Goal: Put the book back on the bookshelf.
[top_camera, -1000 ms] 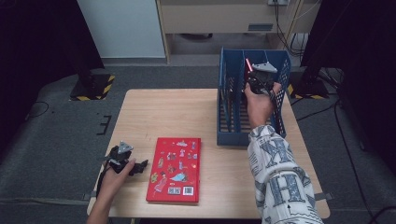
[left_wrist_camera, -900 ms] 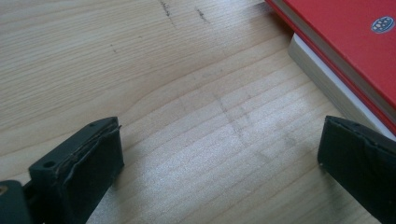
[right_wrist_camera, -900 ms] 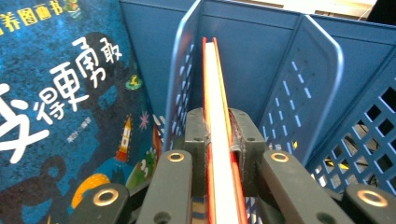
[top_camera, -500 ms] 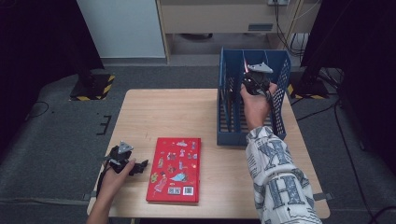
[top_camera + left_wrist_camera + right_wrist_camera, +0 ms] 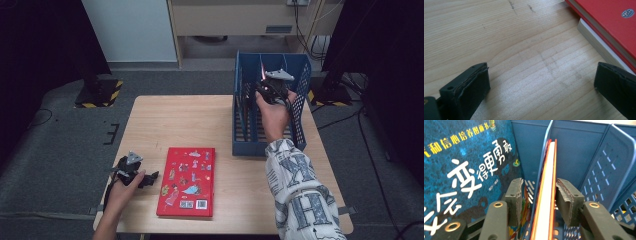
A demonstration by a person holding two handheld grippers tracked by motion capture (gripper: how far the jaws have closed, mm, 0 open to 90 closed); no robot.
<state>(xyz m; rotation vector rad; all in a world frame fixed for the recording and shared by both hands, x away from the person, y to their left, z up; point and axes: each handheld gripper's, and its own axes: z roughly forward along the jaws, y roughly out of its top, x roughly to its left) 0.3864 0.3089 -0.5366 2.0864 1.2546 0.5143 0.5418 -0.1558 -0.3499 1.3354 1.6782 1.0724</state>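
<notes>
Between right tongs (image 5: 539, 195) in rack (image 5: 300, 70), orange book (image 5: 546, 190), seemingly ungripped

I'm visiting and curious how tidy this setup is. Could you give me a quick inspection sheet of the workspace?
Surface: wooden table, faint scuff marks.
Job's things: red book lying flat; blue rack holding an orange-edged book and a blue book.
Clutter: nothing seen.
Grippers: left gripper open, low over the table beside the red book; right gripper straddling the orange-edged book, jaws apart.
Cables: several on the floor at right.
Surroundings: grey carpet, cabinet behind.
</notes>
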